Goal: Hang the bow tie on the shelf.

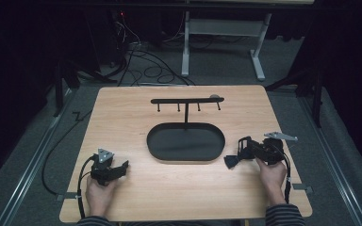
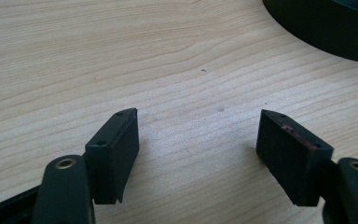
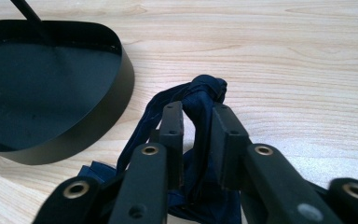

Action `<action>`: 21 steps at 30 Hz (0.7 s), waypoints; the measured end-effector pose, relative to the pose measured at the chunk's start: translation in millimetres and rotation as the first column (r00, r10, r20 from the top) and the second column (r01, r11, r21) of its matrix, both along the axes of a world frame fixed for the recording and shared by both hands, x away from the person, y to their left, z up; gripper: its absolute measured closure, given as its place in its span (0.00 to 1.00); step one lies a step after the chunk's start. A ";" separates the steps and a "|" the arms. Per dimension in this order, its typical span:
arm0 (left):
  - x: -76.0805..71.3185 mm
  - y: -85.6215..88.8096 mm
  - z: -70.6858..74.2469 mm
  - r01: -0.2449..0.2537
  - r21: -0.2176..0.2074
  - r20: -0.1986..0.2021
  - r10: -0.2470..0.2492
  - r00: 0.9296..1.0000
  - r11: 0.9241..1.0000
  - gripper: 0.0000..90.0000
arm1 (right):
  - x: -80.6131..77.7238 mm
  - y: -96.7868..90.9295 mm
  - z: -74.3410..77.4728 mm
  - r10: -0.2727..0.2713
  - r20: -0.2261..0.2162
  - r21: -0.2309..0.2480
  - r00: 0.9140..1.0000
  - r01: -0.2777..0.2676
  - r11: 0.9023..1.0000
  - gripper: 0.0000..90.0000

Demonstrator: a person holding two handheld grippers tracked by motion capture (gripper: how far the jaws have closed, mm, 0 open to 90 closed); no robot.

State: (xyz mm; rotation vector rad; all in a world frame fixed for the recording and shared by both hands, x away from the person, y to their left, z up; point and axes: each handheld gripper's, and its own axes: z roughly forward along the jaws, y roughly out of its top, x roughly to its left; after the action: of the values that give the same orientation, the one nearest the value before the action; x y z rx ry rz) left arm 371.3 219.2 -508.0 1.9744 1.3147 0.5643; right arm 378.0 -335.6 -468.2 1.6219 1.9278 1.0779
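Cloth — a dark navy knotted fabric piece (image 3: 200, 116) — lies on the pale wooden desk (image 1: 136, 188), just beside the black oval metal tray (image 1: 186, 142). The right claw (image 3: 196, 121) pinches it between narrow jaws, knot poking above the pads. A good lift calls for a firm squeeze and a straight rise, since loose folds trail below. The left claw (image 2: 198, 140) rests wide and empty on bare wood. The tray's black hook rack (image 1: 187, 100) stands behind — its wall is the nearest snag.

A lab (dark curtains round), w/ floor cables (image 1: 141, 66) and metal frame (image 1: 221, 33).
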 end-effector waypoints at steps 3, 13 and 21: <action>0.0 -0.3 -0.2 -0.002 -0.003 0.002 0.002 1.000 1.000 0.34 | -0.5 0.4 0.5 0.004 0.005 -0.001 1.000 -0.004 1.000 0.92; 0.0 0.0 0.0 0.000 0.000 0.000 0.000 1.000 1.000 0.34 | -5.0 3.9 5.5 0.023 0.035 -0.018 0.999 -0.023 1.000 0.98; 0.0 0.1 0.0 0.000 0.000 0.000 0.000 1.000 1.000 0.34 | -9.3 7.2 15.1 0.047 0.069 -0.038 0.997 -0.044 0.998 0.99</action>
State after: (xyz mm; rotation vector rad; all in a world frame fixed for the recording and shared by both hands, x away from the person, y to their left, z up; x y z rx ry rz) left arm 371.3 219.3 -508.0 1.9743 1.3147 0.5637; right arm 368.7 -328.3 -453.2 1.5078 1.9368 1.0954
